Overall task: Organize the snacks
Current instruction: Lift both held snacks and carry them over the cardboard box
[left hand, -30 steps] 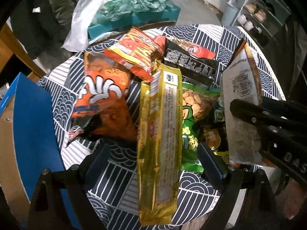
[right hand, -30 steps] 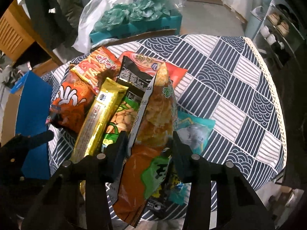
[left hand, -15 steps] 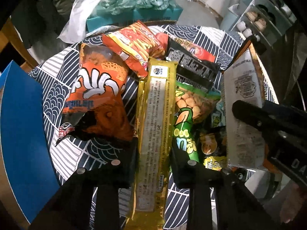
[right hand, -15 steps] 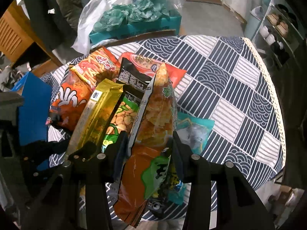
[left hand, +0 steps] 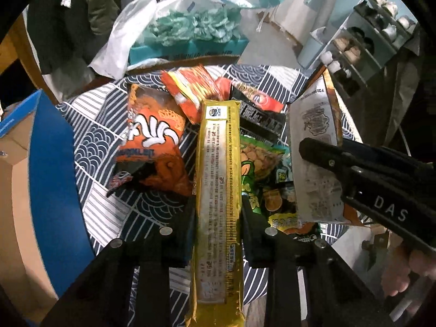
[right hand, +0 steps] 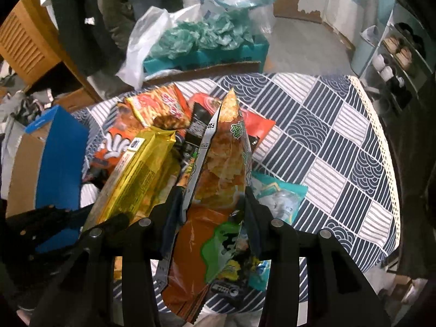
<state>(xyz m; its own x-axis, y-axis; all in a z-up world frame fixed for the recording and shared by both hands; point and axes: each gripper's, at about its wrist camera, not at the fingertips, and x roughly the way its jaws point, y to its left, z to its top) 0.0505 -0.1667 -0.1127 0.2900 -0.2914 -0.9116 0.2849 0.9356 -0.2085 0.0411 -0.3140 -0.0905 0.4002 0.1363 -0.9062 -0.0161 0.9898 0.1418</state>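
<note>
Now we've got L gripper (left hand: 218, 212) clamped on the gold pack (left hand: 218, 190) and R gripper (right hand: 212, 207) clamped on the chip bag (right hand: 218, 169), both raised above the snack pile (left hand: 152, 141) on the table (right hand: 327, 141).

Desk (right hand: 340, 141): round, navy-and-white patterned cloth. Beyond its far edge: teal box (right hand: 207, 54) of crumpled teal bags, white plastic bag (right hand: 141, 46). Left of desk: blue carton (right hand: 58, 158). Right of desk: shoe rack (right hand: 400, 54). Grey floor (right hand: 305, 46) beyond.
</note>
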